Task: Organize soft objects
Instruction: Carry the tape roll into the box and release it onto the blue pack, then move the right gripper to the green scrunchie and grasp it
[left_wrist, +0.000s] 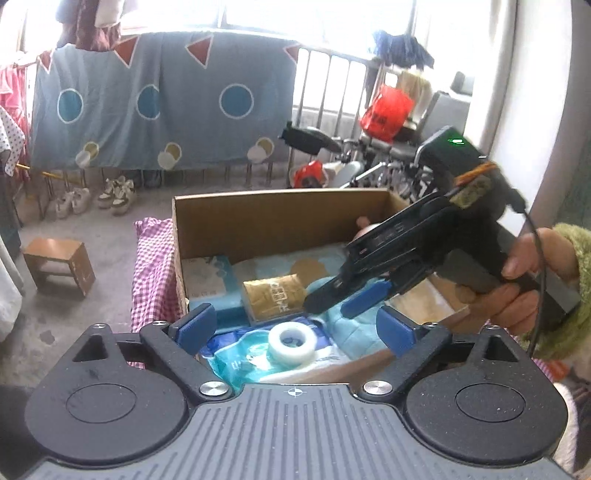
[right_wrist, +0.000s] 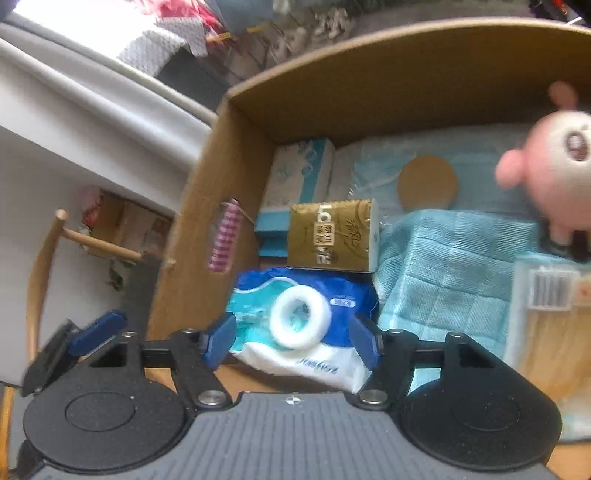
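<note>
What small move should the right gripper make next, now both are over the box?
Probably lift the right gripper clear of the cardboard box. Its jaws stand open with nothing pressed between them, above the white tape roll on the blue wipes pack; the pink plush toy already sits inside. The left gripper is open too.

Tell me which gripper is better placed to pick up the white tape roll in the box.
Probably the right gripper: its open fingers already flank the white tape roll closely. The left gripper is open too but frames it more loosely.
</note>
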